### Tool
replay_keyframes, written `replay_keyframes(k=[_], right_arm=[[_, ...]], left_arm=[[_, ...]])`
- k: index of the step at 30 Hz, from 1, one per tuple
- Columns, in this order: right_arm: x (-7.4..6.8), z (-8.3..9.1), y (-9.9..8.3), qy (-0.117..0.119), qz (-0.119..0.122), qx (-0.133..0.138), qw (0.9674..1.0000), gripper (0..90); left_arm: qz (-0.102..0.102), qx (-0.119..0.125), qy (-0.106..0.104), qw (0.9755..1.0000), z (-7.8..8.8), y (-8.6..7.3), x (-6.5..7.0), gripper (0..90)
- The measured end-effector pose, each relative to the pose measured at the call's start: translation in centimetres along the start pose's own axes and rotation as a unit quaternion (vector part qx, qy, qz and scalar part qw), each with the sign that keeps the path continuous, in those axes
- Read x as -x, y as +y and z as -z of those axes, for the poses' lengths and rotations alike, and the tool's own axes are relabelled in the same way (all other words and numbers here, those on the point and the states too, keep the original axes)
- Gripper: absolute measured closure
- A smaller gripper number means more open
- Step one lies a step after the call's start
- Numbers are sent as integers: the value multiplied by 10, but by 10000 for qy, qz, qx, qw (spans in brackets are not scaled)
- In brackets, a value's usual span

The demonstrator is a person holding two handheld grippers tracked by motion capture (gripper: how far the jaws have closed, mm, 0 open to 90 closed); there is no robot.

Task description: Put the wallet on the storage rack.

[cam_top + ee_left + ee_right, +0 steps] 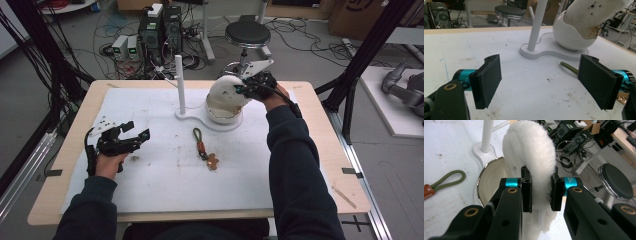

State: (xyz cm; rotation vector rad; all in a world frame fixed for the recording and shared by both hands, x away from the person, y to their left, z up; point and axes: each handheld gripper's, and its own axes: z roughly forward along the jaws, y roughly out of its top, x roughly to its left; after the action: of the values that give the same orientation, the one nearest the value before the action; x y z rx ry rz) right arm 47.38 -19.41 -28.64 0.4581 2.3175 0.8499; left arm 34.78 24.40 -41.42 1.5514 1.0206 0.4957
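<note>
R tool point(541, 192) clamped on white furry toy point(531, 157) over bowl point(220, 114) rim, near surface point(65, 165) far edge. L tool point(541, 82) jaws apart, bare surface around; keychain point(204, 149) mid-surface.

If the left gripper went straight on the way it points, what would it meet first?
Probably the flat white stand base with its post; the left gripper stands open over bare table. The olive cord loop lies just right of that line.
</note>
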Motion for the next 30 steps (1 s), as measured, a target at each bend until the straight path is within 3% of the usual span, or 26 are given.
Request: replay_keyframes(k=[8,11,19,22,23,24,25,27,28,29,30], right_arm=[[-10,-11,4,-57,334,-170,9993,771],[-21,-24,8,-26,572,-389,9976,771],[-37,-49,10,-4,884,-797,9929,771],[-39,-54,6,-54,780,-741,9942,772],[-37,-55,1,-46,590,-586,9965,771],[-37,-55,1,-46,590,-586,9965,771],[-36,-54,-6,57,368,-404,9985,765],[-33,-51,-13,188,54,-255,9995,671],[-33,-51,-13,188,54,-255,9995,671],[-30,-46,-19,125,-457,-18,9989,512],[-29,-41,-24,42,-658,168,9977,495]], left_arm=[[27,15,-10,10000,0,0,0,192],[43,19,-16,10000,1,0,0,193],[73,23,-17,10000,0,0,-1,192],[62,26,-20,10000,0,-1,-1,193],[63,16,-35,10000,0,-1,-1,192],[63,16,-35,10000,0,-1,-1,193],[61,-6,-56,10000,0,-1,-1,193],[61,-1,-58,10000,0,-1,-1,192],[70,-3,-68,10000,0,-1,-1,192],[65,-1,-69,10000,0,-1,-1,192],[86,18,-96,9999,-1,-1,-1,191]])
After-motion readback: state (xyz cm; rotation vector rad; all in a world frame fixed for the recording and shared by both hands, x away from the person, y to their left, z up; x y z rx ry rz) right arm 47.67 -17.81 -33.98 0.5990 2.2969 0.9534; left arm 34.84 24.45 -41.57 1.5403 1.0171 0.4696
